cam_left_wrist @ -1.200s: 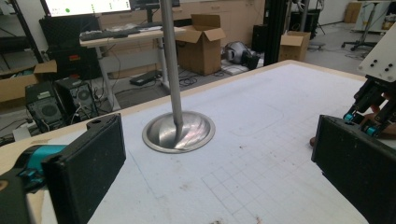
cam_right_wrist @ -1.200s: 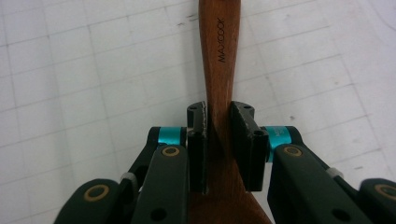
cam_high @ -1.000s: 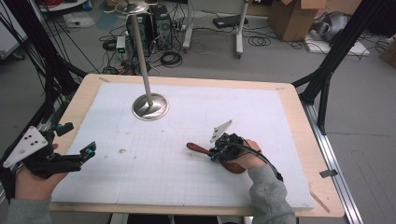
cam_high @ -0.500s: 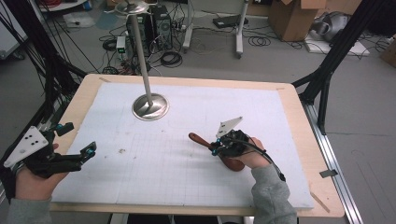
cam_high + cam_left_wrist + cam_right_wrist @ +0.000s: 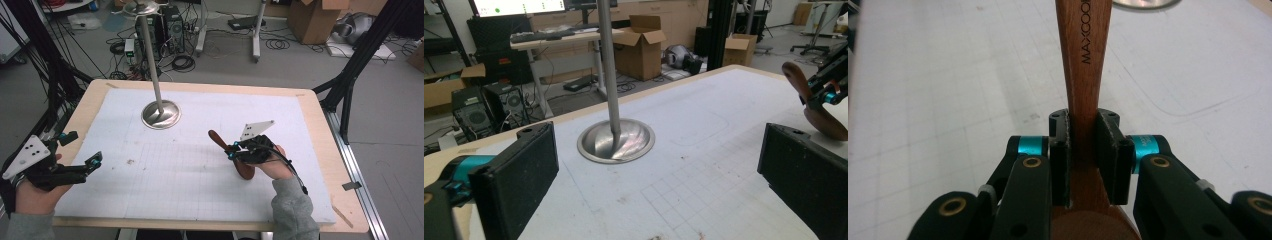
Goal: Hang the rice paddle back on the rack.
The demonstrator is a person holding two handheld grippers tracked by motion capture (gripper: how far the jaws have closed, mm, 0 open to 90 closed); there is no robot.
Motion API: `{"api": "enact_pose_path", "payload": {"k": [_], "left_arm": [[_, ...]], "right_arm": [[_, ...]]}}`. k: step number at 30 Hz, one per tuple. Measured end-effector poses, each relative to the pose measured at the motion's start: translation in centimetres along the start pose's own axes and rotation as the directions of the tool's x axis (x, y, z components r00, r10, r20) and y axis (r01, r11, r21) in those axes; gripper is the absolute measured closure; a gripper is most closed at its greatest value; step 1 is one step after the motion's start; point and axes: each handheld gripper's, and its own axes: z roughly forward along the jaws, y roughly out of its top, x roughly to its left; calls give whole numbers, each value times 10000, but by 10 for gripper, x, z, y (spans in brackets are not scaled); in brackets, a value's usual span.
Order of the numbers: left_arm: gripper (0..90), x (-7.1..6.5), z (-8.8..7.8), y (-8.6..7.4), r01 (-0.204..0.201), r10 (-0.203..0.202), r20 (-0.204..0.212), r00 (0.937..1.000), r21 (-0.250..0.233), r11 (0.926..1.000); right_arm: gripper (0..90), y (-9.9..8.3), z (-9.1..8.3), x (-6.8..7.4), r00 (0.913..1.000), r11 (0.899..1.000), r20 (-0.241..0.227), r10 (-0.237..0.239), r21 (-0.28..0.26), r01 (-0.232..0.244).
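In the high view the right gripper covered the middle of the wooden spoon, so only the tip of the handle at about 10 o'clock and the rounded brown bowl at about 5 o'clock, beside the hand, could be seen. In the right gripper view the handle ran off the top edge and the bowl was cut off at the bottom, partly behind the black gripper body. The lettering on the handle there read "MAXCOOK", with the last letter at the edge of the frame. The top of the metal stand was cropped in the high view and in the left gripper view, where only its pole and round base showed.

The spoon's long axis ran from about 5 o'clock to 10 o'clock in the high view, handle tip pointing toward the stand's base. It sat above the right of the middle of the white mat on the counter; whether it touched the mat could not be told.

The right gripper's 2 fingers were clamped on the neck of the spoon, 1 on each side. The left gripper, near the mat's 8 o'clock corner, had its fingers spread wide with nothing between them.
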Motion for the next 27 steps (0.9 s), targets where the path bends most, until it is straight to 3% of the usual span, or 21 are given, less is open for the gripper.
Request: {"api": "enact_pose_path", "payload": {"k": [10, 27], "left_arm": [[33, 0, 1, 0, 7, -7, -9, 10000, 25, 10000], [33, 0, 3, -2, 58, -58, -36, 10000, 111, 9999]], "right_arm": [[778, 3, -8, 0, 9996, 9976, 294, 22, -690, -1], [779, 7, -22, 0, 9979, 9788, 411, 502, -2004, -410]]}}
